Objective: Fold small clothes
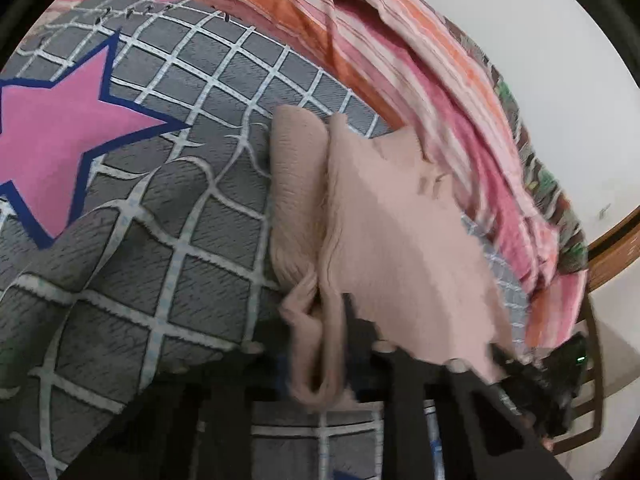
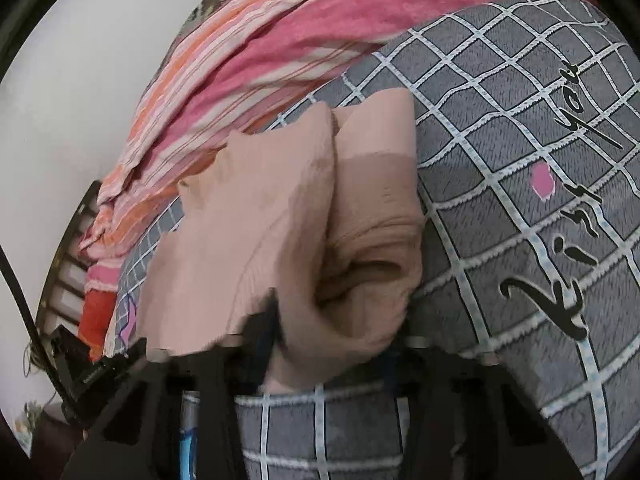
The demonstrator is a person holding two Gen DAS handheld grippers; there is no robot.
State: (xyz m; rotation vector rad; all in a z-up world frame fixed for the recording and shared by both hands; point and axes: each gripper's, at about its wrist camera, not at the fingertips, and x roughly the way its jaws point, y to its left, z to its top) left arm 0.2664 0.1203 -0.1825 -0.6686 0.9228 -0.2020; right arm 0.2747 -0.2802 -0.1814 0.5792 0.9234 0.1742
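Black fingers of the left gripper (image 1: pixel 340 312) sat at the bottom of the left wrist view, pressed together on the near hem of a beige knit garment (image 1: pixel 384 216). In the right wrist view the right gripper (image 2: pixel 272 312) was likewise pinched shut on the bunched near edge of the same garment, where several layers had gathered into a soft roll.

That garment lay on the bed, on a grey checked quilt (image 1: pixel 168 240) printed with a pink star (image 1: pixel 52 128), its near edge lifted by the two grippers and its far part resting on the quilt. A pink and orange striped blanket (image 1: pixel 420 80) was heaped just beyond it, against the wall.

By its look the garment was light, limp and stretchy, a ribbed knit that would sag and drape from any held point rather than keep a shape. It seemed neither slippery nor fragile, though thin layers could slide out of a shallow pinch. Hems and corners looked the best places to hold, taking every layer at once.

Its long axis ran away from both cameras, from the held near edge toward the striped blanket, with a lengthwise crease dividing it into two panels. Which end was the neck or waist I could not tell.
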